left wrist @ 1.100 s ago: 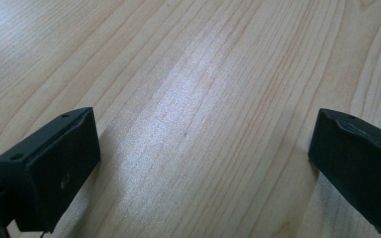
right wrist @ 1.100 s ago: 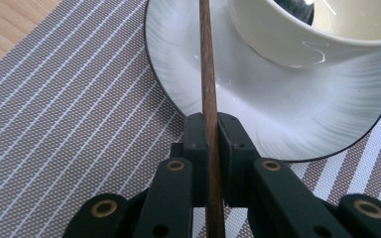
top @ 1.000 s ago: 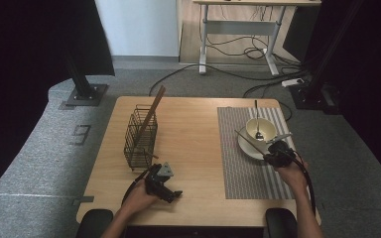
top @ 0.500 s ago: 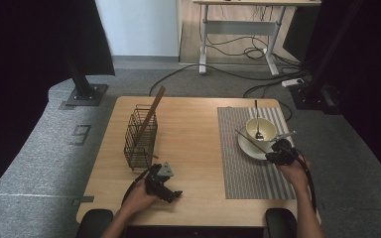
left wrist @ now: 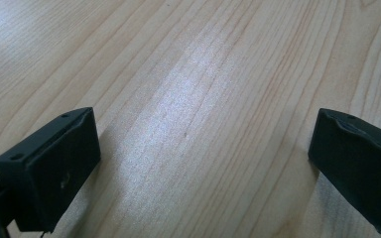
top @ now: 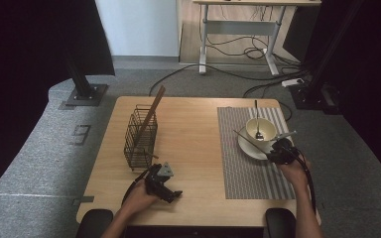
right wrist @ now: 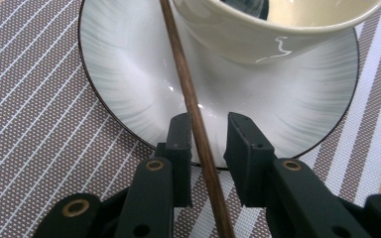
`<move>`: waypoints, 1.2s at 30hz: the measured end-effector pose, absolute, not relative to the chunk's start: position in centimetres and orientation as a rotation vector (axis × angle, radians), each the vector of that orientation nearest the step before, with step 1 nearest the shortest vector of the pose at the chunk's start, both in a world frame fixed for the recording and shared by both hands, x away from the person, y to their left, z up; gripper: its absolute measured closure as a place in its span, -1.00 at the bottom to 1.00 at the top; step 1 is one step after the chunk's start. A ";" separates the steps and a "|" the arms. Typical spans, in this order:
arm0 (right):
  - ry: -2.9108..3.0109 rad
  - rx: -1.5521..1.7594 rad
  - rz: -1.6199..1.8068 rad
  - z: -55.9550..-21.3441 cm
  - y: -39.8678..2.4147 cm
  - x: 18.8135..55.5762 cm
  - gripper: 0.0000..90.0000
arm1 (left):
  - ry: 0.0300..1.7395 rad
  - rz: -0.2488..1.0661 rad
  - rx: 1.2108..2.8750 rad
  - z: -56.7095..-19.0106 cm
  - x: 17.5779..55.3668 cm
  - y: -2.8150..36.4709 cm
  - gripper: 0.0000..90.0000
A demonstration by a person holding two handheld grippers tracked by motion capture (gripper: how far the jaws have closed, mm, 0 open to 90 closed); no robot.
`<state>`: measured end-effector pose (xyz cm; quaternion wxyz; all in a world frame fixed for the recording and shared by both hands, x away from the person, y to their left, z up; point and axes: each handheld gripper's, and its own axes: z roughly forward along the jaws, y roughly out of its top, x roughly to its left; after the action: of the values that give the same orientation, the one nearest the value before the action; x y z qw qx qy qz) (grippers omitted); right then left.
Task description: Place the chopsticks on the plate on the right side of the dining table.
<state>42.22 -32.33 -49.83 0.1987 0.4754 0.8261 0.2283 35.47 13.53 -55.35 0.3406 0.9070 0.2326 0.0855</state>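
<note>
Right gripper view puts my right gripper (right wrist: 207, 130) over the near rim of the white plate (right wrist: 129, 89), with a brown chopstick (right wrist: 186, 89) running up between my two black jaws from six o'clock toward twelve. My jaws have just been opening: they stand a little apart, and a gap shows on the right side of the stick, so nothing is clamped. The stick lies close along my left jaw; whether it touches I cannot tell. Its upper part crosses the plate and passes just beside the cream bowl (right wrist: 258, 34) that sits on the plate at twelve to one o'clock. Under the plate lies the striped placemat (right wrist: 34, 99).

From the high view, my right gripper (top: 281, 150) sits at the five o'clock edge of the plate (top: 245, 146), on the placemat (top: 243, 173) at the table's right. The chopstick (top: 245, 139) reaches out toward ten o'clock from my jaws. A spoon (top: 257, 124) stands in the bowl (top: 268, 126).

My left gripper (top: 164, 182) rests on the wooden table (top: 193, 134) at about seven o'clock, near the wire basket (top: 141, 136), which holds another stick (top: 151, 114) leaning toward one o'clock. Its jaws stand wide apart over bare wood (left wrist: 198, 99).
</note>
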 end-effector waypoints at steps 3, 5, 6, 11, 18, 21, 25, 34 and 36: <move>2.299 1.331 0.655 -49.7 -32.4 42.1 0.49 | 0.605 0.222 2.360 -55.3 35.5 13.5 -1.00; 2.276 1.356 0.707 -49.3 -32.6 41.7 0.32 | 0.606 0.222 2.359 -55.3 35.5 13.5 -1.00; 2.274 1.368 0.730 -49.2 -32.7 41.5 0.28 | 0.605 0.222 2.361 -55.3 35.5 13.5 -1.00; 2.268 1.390 0.807 -49.2 -32.8 40.7 -0.02 | 0.602 0.224 2.362 -55.3 35.5 13.5 -1.00; 2.214 1.368 0.858 -49.3 -32.0 39.3 -0.44 | 0.600 0.224 2.365 -55.3 35.5 13.6 -1.00; 2.179 1.364 0.903 -49.4 -31.2 38.5 -0.70 | 0.601 0.224 2.366 -55.3 35.5 13.6 -1.00; 2.170 1.339 0.923 -50.0 -30.4 37.9 -0.84 | 0.602 0.224 2.363 -55.3 35.5 13.6 -1.00; 2.182 1.317 0.970 -50.3 -29.6 36.8 -0.96 | 0.605 0.224 2.363 -55.4 35.4 13.6 -1.00; 2.177 1.329 0.992 -50.7 -29.7 36.5 -0.96 | 0.604 0.224 2.363 -55.4 35.4 13.6 -1.00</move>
<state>36.52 -29.68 -50.68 0.2012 0.4757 0.7792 0.3551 35.44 13.55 -55.35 0.3395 0.9075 0.2321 0.0859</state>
